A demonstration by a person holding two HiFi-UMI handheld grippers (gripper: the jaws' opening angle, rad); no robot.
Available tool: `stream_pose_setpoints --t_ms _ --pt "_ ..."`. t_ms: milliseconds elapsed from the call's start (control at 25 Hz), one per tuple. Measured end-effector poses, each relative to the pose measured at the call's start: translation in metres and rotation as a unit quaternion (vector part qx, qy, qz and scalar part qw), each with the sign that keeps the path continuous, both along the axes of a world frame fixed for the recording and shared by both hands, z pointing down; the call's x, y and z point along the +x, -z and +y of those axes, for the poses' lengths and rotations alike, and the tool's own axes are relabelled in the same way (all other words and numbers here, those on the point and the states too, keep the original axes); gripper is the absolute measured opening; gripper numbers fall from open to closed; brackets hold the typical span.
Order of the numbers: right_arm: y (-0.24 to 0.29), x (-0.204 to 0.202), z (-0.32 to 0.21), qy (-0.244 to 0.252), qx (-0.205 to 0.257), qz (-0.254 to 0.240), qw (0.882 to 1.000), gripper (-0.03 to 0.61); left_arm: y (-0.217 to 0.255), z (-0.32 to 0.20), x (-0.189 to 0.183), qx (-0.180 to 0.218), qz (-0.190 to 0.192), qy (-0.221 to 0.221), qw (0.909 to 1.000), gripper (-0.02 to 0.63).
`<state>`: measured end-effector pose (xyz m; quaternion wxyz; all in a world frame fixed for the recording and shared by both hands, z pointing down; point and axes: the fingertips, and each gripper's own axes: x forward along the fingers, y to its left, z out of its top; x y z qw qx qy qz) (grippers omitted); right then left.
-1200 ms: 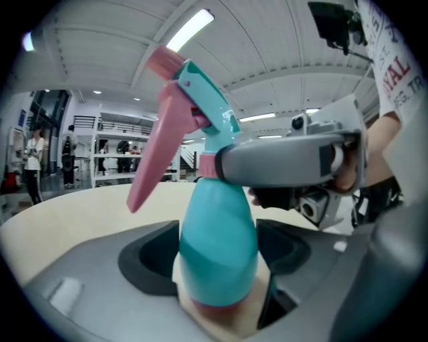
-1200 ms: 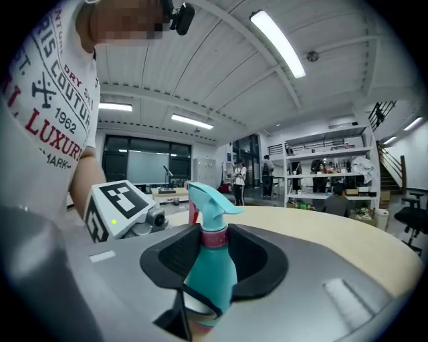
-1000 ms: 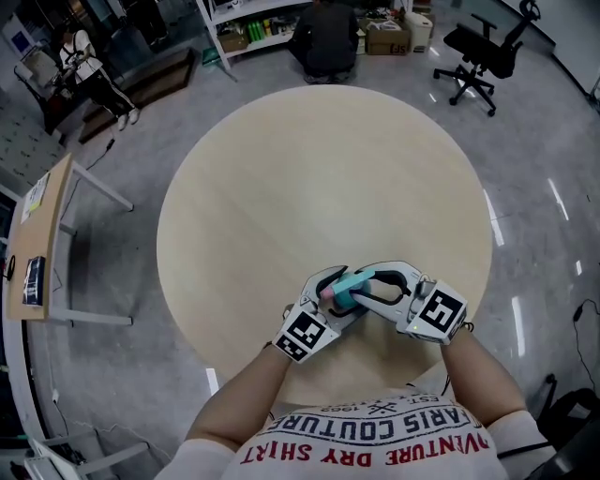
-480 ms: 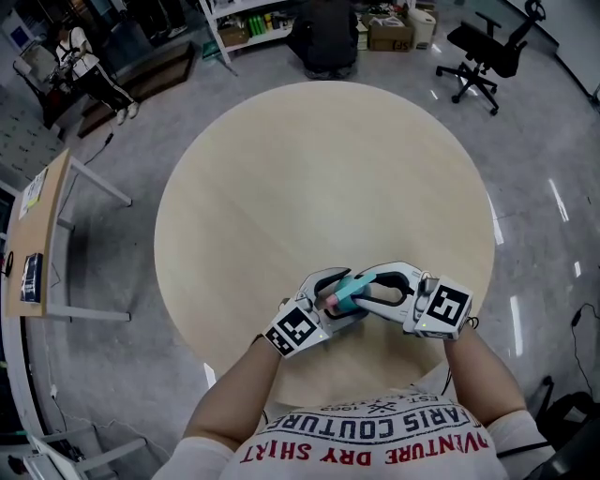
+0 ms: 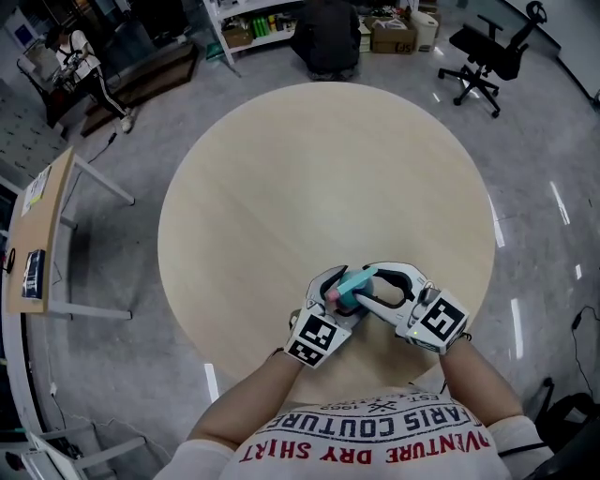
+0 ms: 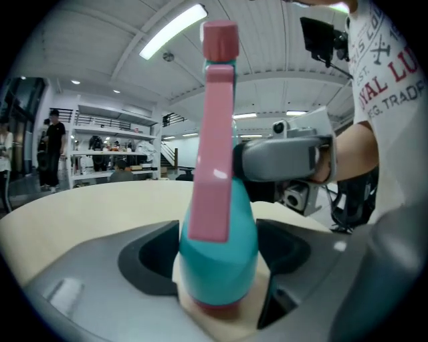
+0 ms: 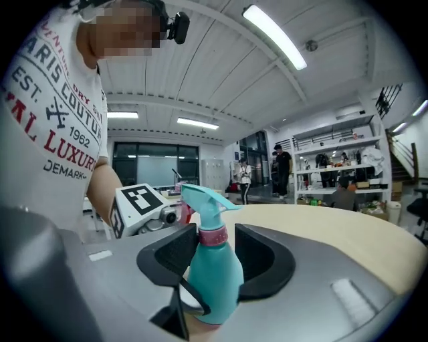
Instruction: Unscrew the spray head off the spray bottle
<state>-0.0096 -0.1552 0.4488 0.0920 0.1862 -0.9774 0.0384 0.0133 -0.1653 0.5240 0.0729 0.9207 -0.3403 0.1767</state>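
A teal spray bottle (image 5: 349, 286) with a pink trigger stands near the round table's front edge, between both grippers. My left gripper (image 5: 330, 287) is shut on its teal body (image 6: 224, 247), with the pink trigger (image 6: 214, 167) facing this gripper's camera. My right gripper (image 5: 367, 289) comes in from the right at neck height. In the right gripper view its jaws flank the pink collar (image 7: 212, 235) under the teal spray head (image 7: 204, 200). They are opening, with a thin gap showing on each side of the collar. The left gripper's marker cube (image 7: 140, 200) shows behind the bottle.
The pale round table (image 5: 319, 178) stretches away beyond the bottle. A narrow side desk (image 5: 37, 244) stands at the left, a black office chair (image 5: 483, 47) at the back right, and shelves (image 5: 253, 23) with a seated person (image 5: 328, 37) at the back.
The left gripper's marker cube has swung right and nearer the table's edge. The right gripper's cube has turned and dropped a little. The bottle stays in place.
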Motion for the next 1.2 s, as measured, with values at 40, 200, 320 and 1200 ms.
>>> stream_pose_setpoints --t_ms 40,200,320,1200 --pt "0.0 0.002 0.0 -0.017 0.005 0.0 1.0 0.173 0.0 -0.001 0.0 -0.002 -0.002 0.021 0.9998 0.354" --pt "0.001 0.003 0.001 -0.059 0.02 0.01 0.998 0.173 0.0 -0.003 -0.002 -0.009 -0.012 0.093 0.9955 0.354" --pt "0.0 -0.003 0.001 -0.067 0.042 0.021 0.997 0.168 0.0 -0.004 -0.001 -0.011 -0.024 0.122 0.9922 0.354" --pt "0.0 -0.006 0.025 0.177 -0.039 0.006 0.983 0.13 -0.001 0.03 0.009 -0.007 0.003 -0.179 0.9838 0.354"
